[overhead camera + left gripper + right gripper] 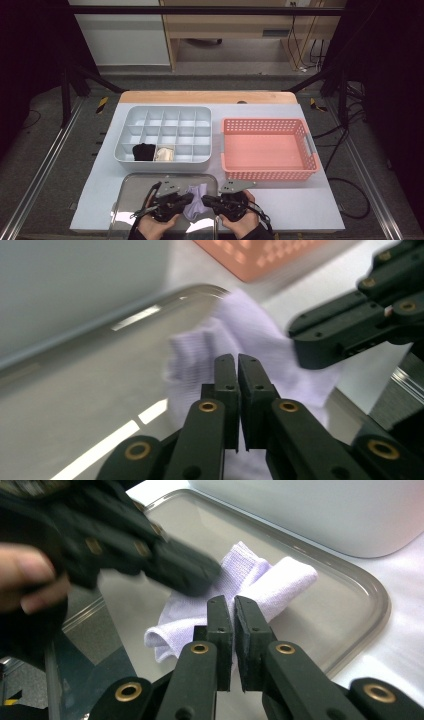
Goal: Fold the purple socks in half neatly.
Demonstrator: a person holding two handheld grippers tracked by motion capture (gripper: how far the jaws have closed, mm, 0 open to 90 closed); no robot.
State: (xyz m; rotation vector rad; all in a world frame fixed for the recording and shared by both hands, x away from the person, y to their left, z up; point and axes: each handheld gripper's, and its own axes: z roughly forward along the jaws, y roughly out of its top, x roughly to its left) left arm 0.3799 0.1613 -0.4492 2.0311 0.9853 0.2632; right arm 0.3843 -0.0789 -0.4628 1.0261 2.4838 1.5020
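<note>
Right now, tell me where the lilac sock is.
In the high view the lilac sock lies on the metal tray at the table's near edge, between the left gripper and right gripper, in front of the grey divided organiser.

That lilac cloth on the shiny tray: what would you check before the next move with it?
1. Lilac folded cloth lies on the metal tray: ok.
2. Left gripper jaws closed: ok.
3. Right gripper jaws closed: ok.
4. Cloth actually pinched by either: cannot tell.
5. Grey divided box has free compartments: ok.
6. Pink plastic basket empty: ok.
</note>
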